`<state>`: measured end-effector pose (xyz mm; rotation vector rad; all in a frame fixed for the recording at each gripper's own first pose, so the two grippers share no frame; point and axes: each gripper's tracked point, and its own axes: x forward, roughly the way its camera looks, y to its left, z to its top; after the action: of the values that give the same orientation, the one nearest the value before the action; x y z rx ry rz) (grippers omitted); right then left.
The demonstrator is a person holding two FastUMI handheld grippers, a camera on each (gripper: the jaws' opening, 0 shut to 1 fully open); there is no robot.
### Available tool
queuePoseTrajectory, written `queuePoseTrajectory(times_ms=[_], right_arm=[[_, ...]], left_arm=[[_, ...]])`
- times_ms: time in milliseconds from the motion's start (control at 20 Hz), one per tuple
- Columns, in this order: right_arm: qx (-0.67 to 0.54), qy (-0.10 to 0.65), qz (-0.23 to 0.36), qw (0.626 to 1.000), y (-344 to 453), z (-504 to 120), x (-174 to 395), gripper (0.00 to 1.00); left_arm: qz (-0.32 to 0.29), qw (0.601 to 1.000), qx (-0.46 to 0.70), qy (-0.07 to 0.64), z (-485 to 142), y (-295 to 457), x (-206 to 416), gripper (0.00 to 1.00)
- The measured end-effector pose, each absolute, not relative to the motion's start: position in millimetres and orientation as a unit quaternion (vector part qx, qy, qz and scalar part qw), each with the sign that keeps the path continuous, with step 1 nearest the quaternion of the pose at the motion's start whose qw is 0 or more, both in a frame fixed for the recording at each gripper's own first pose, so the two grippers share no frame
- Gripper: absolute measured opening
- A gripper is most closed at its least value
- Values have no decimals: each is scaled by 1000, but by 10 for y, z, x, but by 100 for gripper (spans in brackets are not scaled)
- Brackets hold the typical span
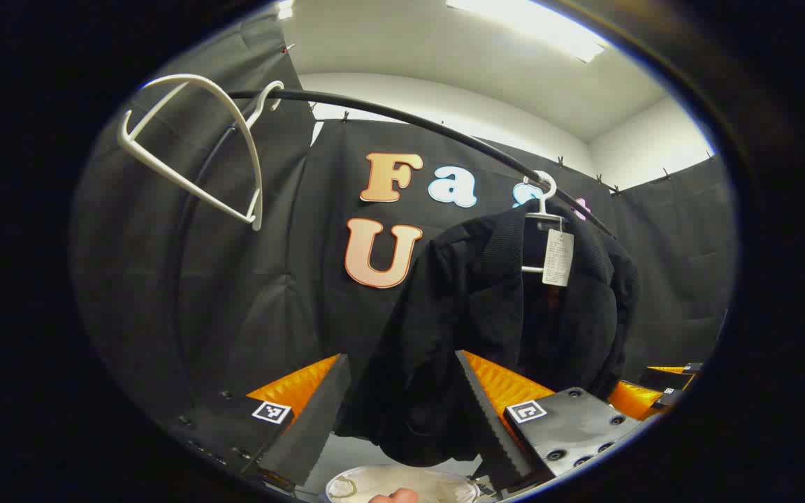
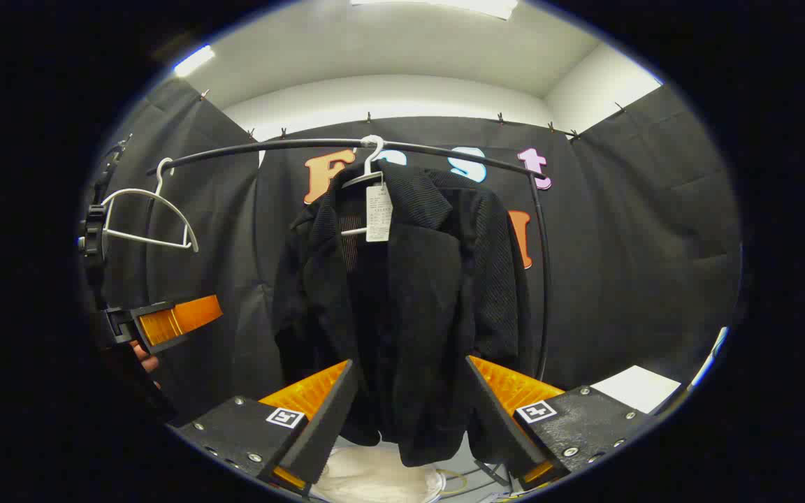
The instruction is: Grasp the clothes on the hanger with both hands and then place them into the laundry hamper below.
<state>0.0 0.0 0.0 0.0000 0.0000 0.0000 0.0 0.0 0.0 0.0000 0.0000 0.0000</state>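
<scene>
Both grippers, left gripper (image 1: 402, 409) and right gripper (image 2: 409, 412), sit spread wide around our floppy, heavyish black jacket (image 2: 402, 293), so we'd pinch thick folds near the shoulders.

An empty white hanger (image 2: 147, 220) hangs on the black rail (image 2: 291, 145), near its left end. A bright ceiling light (image 1: 528, 24) shines above.
</scene>
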Motion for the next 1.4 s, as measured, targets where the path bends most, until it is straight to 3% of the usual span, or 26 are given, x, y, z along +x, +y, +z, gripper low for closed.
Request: queuePoseTrajectory(times_ms=[200, 400, 1200, 1300, 1400], right_arm=[[-5, -7, 10, 1000, 23, 41, 67, 94], [-4, -10, 13, 1000, -23, 68, 170, 94], [-17, -1, 14, 1000, -47, -20, 253, 95], [-19, 2, 14, 1000, -45, -54, 250, 95], [-18, 10, 16, 1000, -32, -107, 267, 94]], left_arm=[[8, 1000, 12, -8, 23, 4, 31, 100], [11, 999, 24, -21, 67, -62, 64, 96], [-3, 999, 38, -21, 23, -215, 194, 100], [-2, 999, 39, -20, 11, -195, 202, 96], [-1, 999, 39, -19, 12, -170, 204, 100]])
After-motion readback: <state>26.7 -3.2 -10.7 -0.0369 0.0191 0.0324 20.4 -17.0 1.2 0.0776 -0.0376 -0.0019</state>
